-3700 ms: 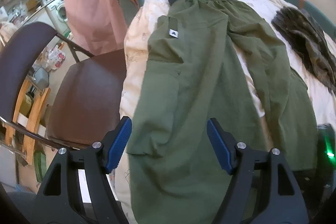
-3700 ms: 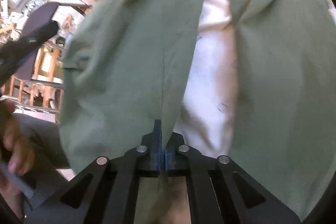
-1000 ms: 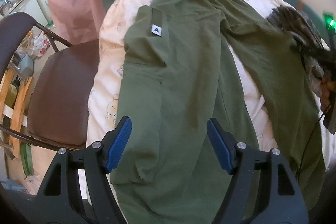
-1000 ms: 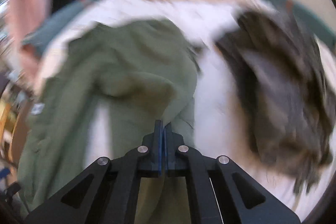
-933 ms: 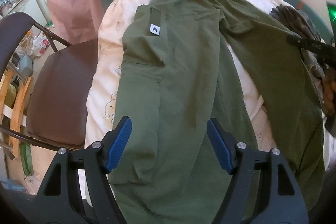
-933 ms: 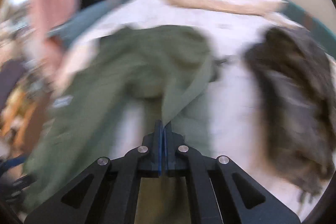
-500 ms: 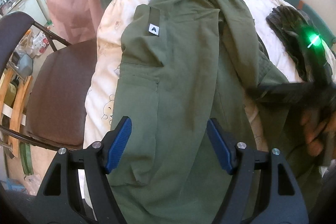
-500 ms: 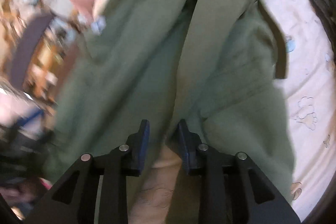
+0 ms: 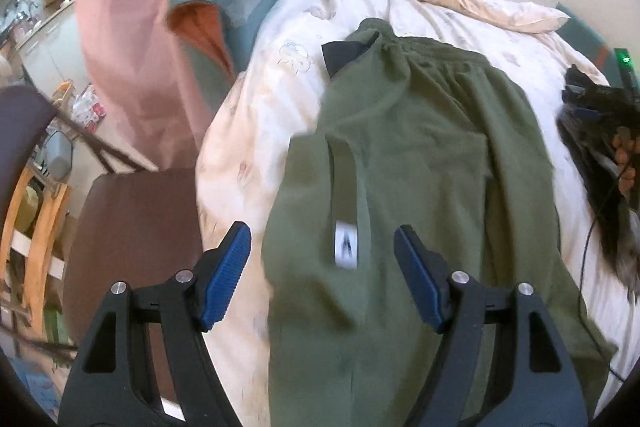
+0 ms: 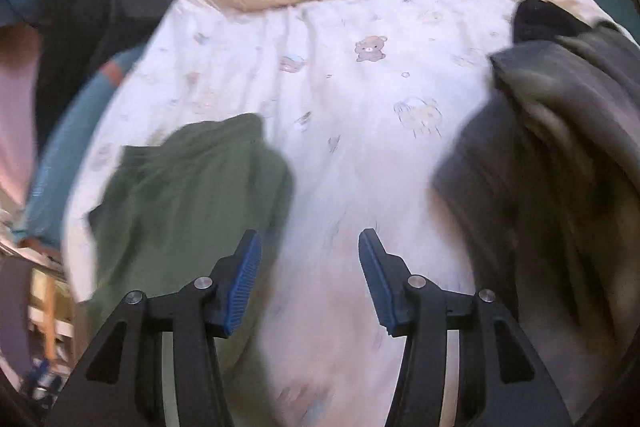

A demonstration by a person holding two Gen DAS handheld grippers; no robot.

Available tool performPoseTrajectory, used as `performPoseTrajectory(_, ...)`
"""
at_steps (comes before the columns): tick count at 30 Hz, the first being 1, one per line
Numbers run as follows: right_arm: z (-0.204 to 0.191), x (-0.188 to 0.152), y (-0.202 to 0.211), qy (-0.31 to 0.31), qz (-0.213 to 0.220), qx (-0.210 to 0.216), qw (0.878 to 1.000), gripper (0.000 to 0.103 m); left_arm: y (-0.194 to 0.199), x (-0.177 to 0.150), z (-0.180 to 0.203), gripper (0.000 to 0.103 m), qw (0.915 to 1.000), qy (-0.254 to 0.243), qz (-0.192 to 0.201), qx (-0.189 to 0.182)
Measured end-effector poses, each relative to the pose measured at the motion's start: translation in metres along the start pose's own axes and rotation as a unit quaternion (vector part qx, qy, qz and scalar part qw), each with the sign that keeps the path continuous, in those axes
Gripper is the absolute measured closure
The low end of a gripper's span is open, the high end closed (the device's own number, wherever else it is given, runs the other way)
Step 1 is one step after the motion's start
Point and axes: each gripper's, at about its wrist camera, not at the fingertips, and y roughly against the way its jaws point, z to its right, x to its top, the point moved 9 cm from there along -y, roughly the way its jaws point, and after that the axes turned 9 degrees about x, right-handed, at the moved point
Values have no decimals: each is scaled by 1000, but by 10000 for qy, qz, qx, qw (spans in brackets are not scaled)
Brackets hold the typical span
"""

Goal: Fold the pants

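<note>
We see the green pants (image 9: 416,163) folded lengthwise on the bed (image 9: 256,131), their white label (image 9: 346,245) between the spread fingers of our left claw (image 9: 322,267), which grips nothing. Our right claw (image 10: 310,275) has just been opening and stands half apart, empty, over bare bedding, with the pants just to its left and a dark garment (image 10: 560,155) to its right.

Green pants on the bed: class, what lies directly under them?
The pants lie on a white quilt printed with small bears, which shows around them on both sides. Whatever is beneath the quilt, and the quilt under the pants, is covered.
</note>
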Motion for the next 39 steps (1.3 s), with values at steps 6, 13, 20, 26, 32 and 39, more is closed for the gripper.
performPoseTrajectory(6, 4, 33, -93, 206, -278, -130, 9993, 50, -38, 40, -1, 32, 9998, 49, 194, 85)
performPoseTrajectory(13, -43, 36, -144, 246, -476, 1133, 9921, 51, -90, 69, 8, 32, 9998, -31, 88, 160)
performPoseTrajectory(20, -102, 28, -166, 1352, -609, 791, 9858, 98, -100, 83, 28, 32, 9993, -220, 286, 132)
performPoseTrajectory(26, -112, 76, -79, 2537, -60, -13, 9673, 101, -98, 92, 36, 32, 9981, -380, 464, 161)
performPoseTrajectory(32, -45, 166, -21, 3058, 39, -2512, 9184, 102, -94, 100, 31, 32, 9982, -242, 515, 215)
performPoseTrajectory(39, 54, 105, -85, 2047, -1366, -3239, 9135, 49, -107, 106, 40, 32, 9986, -384, 334, 165)
